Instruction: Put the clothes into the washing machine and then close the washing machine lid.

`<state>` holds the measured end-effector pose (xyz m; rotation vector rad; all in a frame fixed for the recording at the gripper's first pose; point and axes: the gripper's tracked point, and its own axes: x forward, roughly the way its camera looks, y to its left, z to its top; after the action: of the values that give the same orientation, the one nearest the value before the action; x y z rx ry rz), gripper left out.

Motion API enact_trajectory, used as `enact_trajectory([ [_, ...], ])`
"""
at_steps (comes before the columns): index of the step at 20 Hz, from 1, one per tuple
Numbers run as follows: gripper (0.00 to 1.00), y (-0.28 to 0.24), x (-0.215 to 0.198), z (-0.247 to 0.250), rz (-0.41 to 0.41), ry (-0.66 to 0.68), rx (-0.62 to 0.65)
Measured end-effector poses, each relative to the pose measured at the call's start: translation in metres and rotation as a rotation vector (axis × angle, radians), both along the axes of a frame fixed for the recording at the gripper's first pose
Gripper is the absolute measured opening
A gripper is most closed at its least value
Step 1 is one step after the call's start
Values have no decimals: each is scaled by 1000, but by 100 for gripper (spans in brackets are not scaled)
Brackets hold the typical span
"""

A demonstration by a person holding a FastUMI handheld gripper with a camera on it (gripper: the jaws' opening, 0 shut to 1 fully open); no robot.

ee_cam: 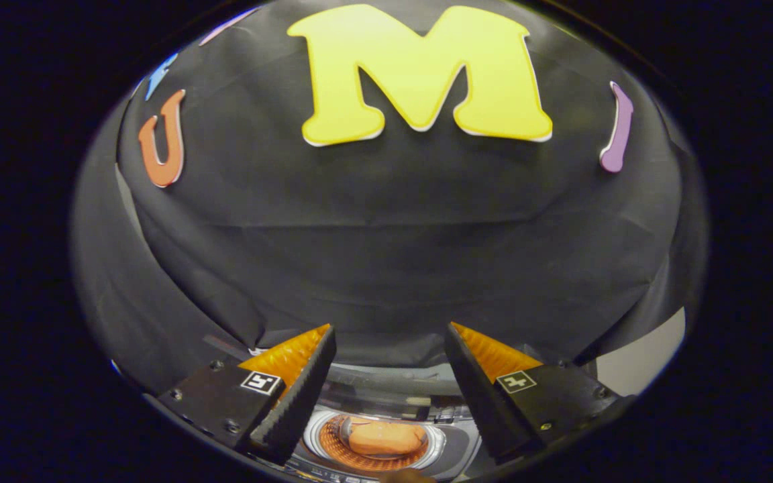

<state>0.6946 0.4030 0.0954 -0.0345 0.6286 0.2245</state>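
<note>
The gripper [390, 349] has its fingers spread and empty. Below and between them sits the washer [453, 453], its drum open, orange clothes [386, 439] inside, long axis crosswise.

One claw [390, 345] up front, and it carries two fingers [296, 399], spread wide apart with nothing pinched between them. Each finger wears one small square marker tag [260, 383], so that makes two tags. Down below the fingers, one washing machine [450, 446], with one round drum opening [376, 439] in its top. Inside that opening, one orange piece of clothing [385, 438]. Behind the washing machine, one black cloth wall [386, 228].
</note>
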Motion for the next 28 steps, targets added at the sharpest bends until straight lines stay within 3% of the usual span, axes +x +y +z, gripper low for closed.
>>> enact_trajectory([
  [8, 100, 8, 10, -34, -41, 103, -40],
  [19, 100, 11, 11, -38, -40, 11, -33],
  [28, 100, 10, 9, -42, -60, 22, -31],
])
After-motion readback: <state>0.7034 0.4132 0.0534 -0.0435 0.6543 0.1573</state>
